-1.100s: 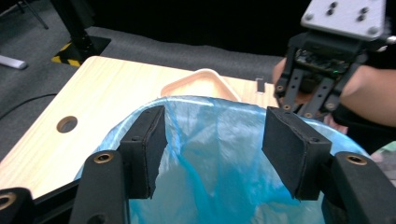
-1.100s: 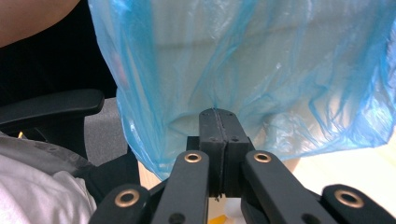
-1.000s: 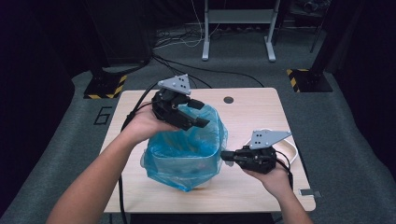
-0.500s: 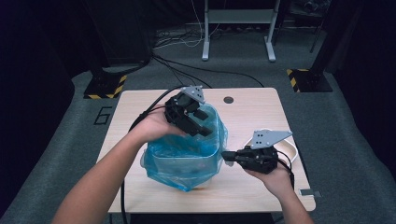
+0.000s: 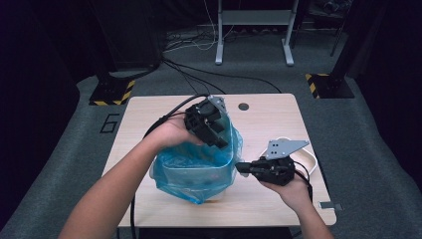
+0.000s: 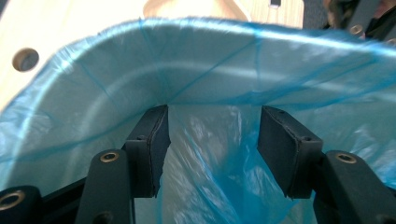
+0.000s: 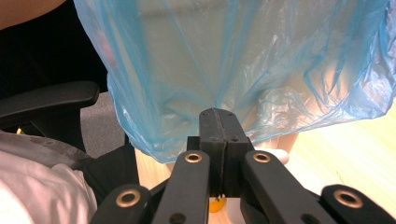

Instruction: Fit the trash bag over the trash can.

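Note:
A translucent blue plastic bag (image 5: pixel 199 174) stands open on the wooden table (image 5: pixel 144 112). My left gripper (image 5: pixel 219 142) reaches over the bag's far rim, tilted down into the mouth. In the left gripper view its jaws (image 6: pixel 214 126) stand apart with a loose fold of the bag (image 6: pixel 210 70) between them; they have just been closing and the pads do not press on the film. My right gripper (image 5: pixel 240 167) lies level at the bag's right side. Seen from the right gripper view, the gripper (image 7: pixel 218 112) is shut, and creases of the bag (image 7: pixel 233 56) run to its tip.
A white ring-shaped object (image 5: pixel 311 159) lies behind my right hand near the table's right edge. A round hole (image 5: pixel 243 106) sits in the table's far part. Black cables (image 5: pixel 169 117) trail off the far left. A chair armrest (image 7: pixel 46 100) is below the table edge.
My left gripper has moved right and down from above the bag's far left to its far rim, tilting into the mouth. The right gripper has stayed put.

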A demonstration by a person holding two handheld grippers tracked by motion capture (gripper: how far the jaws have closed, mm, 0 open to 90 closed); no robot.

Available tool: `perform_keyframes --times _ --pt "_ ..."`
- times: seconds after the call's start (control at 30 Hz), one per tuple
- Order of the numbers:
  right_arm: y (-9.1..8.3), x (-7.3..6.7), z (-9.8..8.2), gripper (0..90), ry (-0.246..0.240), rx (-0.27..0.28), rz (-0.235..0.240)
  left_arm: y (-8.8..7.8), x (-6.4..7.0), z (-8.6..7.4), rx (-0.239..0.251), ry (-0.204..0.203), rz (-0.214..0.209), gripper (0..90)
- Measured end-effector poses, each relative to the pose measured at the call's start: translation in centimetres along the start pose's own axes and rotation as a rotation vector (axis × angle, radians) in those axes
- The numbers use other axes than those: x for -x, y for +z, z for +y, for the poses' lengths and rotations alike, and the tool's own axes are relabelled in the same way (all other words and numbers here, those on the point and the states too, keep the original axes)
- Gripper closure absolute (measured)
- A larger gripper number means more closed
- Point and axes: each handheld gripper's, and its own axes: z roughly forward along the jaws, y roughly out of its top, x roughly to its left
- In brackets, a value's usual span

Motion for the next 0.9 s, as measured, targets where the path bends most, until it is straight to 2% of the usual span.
perform_keyframes --times 0.23,0.37,0.47,0.5,0.53,0.6,0.73,0.9 --pt "0.1 0.1 -0.1 90.0 0.001 -0.005 0.001 1.3 -0.5 0.1 -0.057 -0.001 -0.020 45.9" --pt "0.2 0.1 -0.2 90.0 -0.002 -0.008 0.001 2.1 -0.4 0.1 -0.101 0.014 -0.039 47.0" --pt "0.1 0.1 -0.2 90.0 -0.001 -0.006 -0.001 2.9 -0.4 0.0 -0.143 0.001 -0.068 45.6" --pt "0.1 0.1 -0.2 90.0 0.000 -0.005 -0.001 2.9 -0.4 0.0 -0.143 0.001 -0.068 44.8" --pt "0.0 0.1 -0.2 90.0 -0.001 -0.005 -0.002 3.3 -0.4 0.0 -0.179 -0.003 -0.082 44.9" --pt "0.0 0.1 -0.1 90.0 -0.006 0.000 -0.004 3.3 -0.2 0.1 -0.187 0.002 -0.081 45.1" --pt "-0.3 0.0 0.0 90.0 -0.006 0.007 -0.008 2.2 -0.1 0.5 -0.143 0.016 -0.062 44.1" --pt "-0.3 0.1 -0.1 90.0 -0.007 0.006 -0.008 -1.2 0.6 0.7 -0.081 -0.007 -0.033 43.3"
